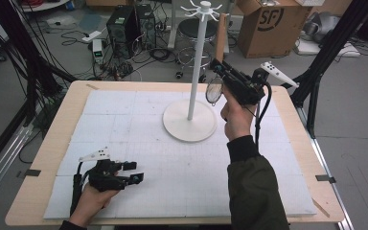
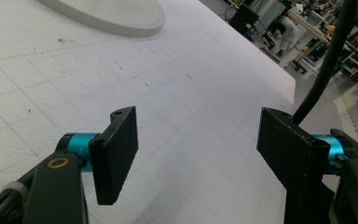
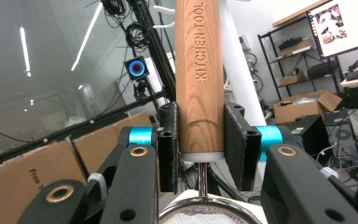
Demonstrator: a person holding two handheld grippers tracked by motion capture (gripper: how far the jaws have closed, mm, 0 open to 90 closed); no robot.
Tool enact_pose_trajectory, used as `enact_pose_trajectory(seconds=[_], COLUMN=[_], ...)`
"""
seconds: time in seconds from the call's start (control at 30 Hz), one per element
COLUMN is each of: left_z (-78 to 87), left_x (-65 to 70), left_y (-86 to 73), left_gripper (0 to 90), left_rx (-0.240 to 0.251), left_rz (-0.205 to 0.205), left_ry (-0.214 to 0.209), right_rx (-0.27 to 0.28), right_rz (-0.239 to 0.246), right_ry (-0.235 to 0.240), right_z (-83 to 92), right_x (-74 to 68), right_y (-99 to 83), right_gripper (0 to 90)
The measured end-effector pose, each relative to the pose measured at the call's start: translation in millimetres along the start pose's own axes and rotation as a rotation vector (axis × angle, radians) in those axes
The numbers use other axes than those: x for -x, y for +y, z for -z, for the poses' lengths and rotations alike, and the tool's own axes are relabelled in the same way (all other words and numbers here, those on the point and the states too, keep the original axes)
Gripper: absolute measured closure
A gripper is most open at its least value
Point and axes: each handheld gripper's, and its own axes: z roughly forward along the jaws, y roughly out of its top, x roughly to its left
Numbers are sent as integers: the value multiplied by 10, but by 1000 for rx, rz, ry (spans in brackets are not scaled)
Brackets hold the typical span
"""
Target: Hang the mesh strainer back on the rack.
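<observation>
Right tongs (image 3: 200, 144) pinch the strainer's wooden handle (image 3: 199, 79) beside the white hanging stand (image 1: 199, 57); a bump could tip the stand or twist the strainer loose. Left tongs (image 1: 130, 172), spread, rest on the counter (image 1: 172, 172).

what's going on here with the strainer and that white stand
A person works at a table with a gripper in each hand. The right gripper is shut on the wooden handle of a small mesh strainer, holding it up beside the pole of the white hook stand, handle end toward the hooks at the top. It is not hung yet. The left gripper rests low over the white mat, open, with nothing between its jaws.
</observation>
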Motion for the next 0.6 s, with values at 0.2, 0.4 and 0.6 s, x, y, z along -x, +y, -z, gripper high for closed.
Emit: enact_pose_trajectory(seconds=[0.2,0.4,0.6], left_z=[9,18,18], left_x=[-5,-3,-1], left_y=[0,-2,-2], left_gripper=[297,297,297], left_rx=[-2,1,-1], left_rz=[0,4,5], left_ry=[-3,-4,-6], right_rx=[4,25,21], right_rz=[13,7,-6], right_ry=[9,4,3], right_z=[-63,-22,-9], right_x=[-1,22,59], right_y=[18,56,69], right_gripper=[690,689,689])
